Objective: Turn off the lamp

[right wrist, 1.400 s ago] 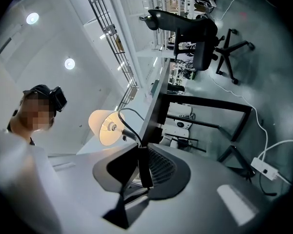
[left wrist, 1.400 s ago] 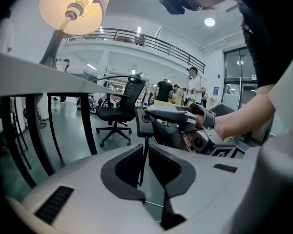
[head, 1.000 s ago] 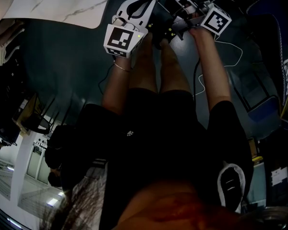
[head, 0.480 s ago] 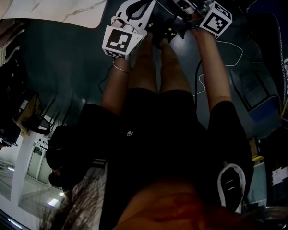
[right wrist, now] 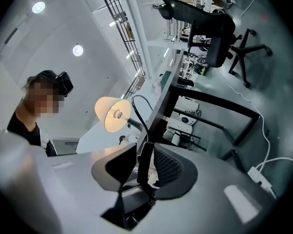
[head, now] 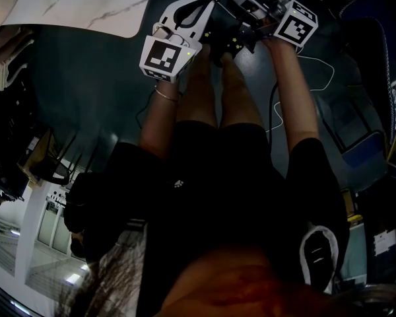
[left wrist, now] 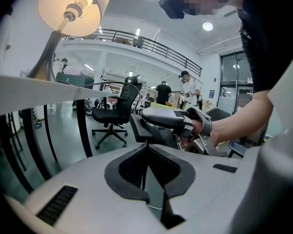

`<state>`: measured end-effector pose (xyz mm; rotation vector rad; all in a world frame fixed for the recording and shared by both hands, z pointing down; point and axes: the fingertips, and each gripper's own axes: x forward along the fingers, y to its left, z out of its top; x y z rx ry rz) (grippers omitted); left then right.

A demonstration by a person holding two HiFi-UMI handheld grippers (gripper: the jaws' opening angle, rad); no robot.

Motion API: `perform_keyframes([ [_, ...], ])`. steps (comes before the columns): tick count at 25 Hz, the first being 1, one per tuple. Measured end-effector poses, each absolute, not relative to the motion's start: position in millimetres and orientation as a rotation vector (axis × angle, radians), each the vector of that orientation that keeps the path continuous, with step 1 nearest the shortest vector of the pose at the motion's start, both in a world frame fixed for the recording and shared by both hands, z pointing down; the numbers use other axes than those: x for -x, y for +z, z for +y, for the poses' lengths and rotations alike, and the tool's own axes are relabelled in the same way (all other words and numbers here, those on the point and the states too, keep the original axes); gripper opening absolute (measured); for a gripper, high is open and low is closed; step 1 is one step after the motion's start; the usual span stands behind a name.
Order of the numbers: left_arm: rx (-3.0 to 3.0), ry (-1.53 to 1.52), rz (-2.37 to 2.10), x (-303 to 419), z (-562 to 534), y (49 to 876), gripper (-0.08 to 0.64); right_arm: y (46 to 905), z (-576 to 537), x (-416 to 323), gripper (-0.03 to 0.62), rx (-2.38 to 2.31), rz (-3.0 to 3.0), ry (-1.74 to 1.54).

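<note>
The lamp (left wrist: 75, 6) is lit, standing on the bench (left wrist: 19, 94) well above the switch (right wrist: 145, 167), so I judge the click is not yet made. The switch is a black block on the lamp's cord (right wrist: 147, 123). It stands upright between the jaws of my right gripper (right wrist: 145, 151); those jaws have just been opening and the pads now stand clear of it. My left gripper (left wrist: 146, 150) is pinched together on the cord just below the switch.

To do this well, I'd hold that left pinch steady so the cord stays taut below the switch. I'd then square one right pad to the face that takes the press and close slowly and straight. I can't see which face of the switch that is, so I'd watch the lamp and let go only once it goes dark.
</note>
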<state>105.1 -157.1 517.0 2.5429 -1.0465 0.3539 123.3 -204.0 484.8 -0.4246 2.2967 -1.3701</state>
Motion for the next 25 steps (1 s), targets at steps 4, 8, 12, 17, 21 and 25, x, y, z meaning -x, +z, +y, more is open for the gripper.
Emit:
perform_keyframes([
  [4,-2.55,0.34,-1.03,-108.5,-157.3,514.2,0.014,490.0,-197.7,-117.0,0.081,0.405,2.361,-1.383],
  [8,-2.544,0.335,-1.032,-109.0,-158.2,512.8,0.014,488.5,-198.8,-116.6,0.08,0.413,2.35,-1.383],
  [12,-2.553,0.336,-1.022,-109.3,-156.6,513.8,0.014,487.8,-200.8,-120.2,0.081,0.408,2.309,-1.396],
  [17,-2.552,0.331,-1.016,-108.8,-155.3,514.9,0.014,486.3,-201.6,-120.5,0.08,0.393,2.288,-1.4],
  [21,-2.549,0.336,-1.011,-107.5,-155.5,516.1,0.014,487.1,-201.7,-120.0,0.081,0.378,2.264,-1.428],
  [25,-2.549,0.334,-1.007,-107.7,-155.7,516.2,0.014,489.1,-201.9,-120.4,0.081,0.376,2.233,-1.464],
])
